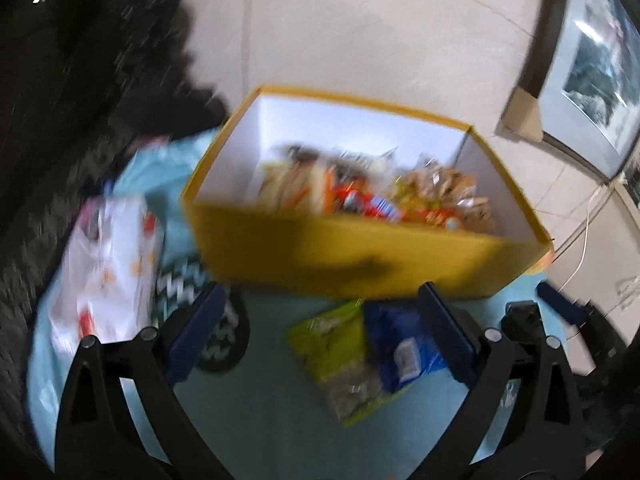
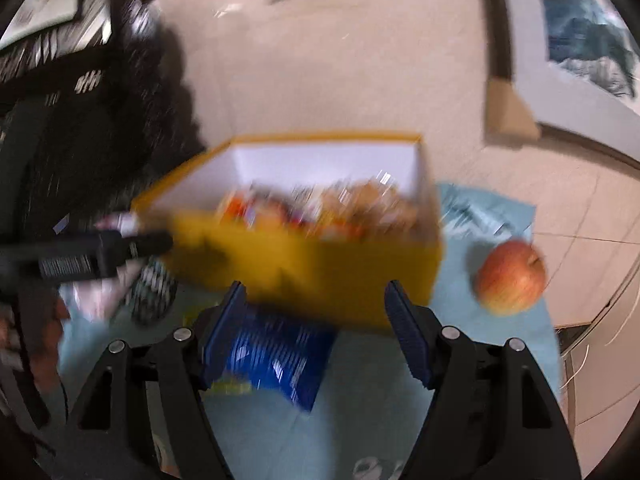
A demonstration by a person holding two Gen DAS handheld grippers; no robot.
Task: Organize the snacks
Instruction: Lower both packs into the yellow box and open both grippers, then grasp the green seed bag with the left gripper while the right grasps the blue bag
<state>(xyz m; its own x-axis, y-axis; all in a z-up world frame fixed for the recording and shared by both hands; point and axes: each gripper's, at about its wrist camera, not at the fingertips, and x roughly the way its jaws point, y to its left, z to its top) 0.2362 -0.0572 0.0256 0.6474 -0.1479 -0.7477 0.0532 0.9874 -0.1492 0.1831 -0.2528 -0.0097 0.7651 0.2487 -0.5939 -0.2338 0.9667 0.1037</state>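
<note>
Left wrist view showed the left hand-held gripper (image 1: 320, 320) spread wide with nothing pinched; a green snack packet (image 1: 336, 360) and a blue snack packet (image 1: 400, 344) lay on the light blue cloth (image 1: 260, 420) between its fingers, the yellow box (image 1: 352, 256) of snacks just beyond. The right hand-held gripper (image 2: 316, 320) stood spread and empty over the blue packet, an apple (image 2: 512, 276) off to its right.
</note>
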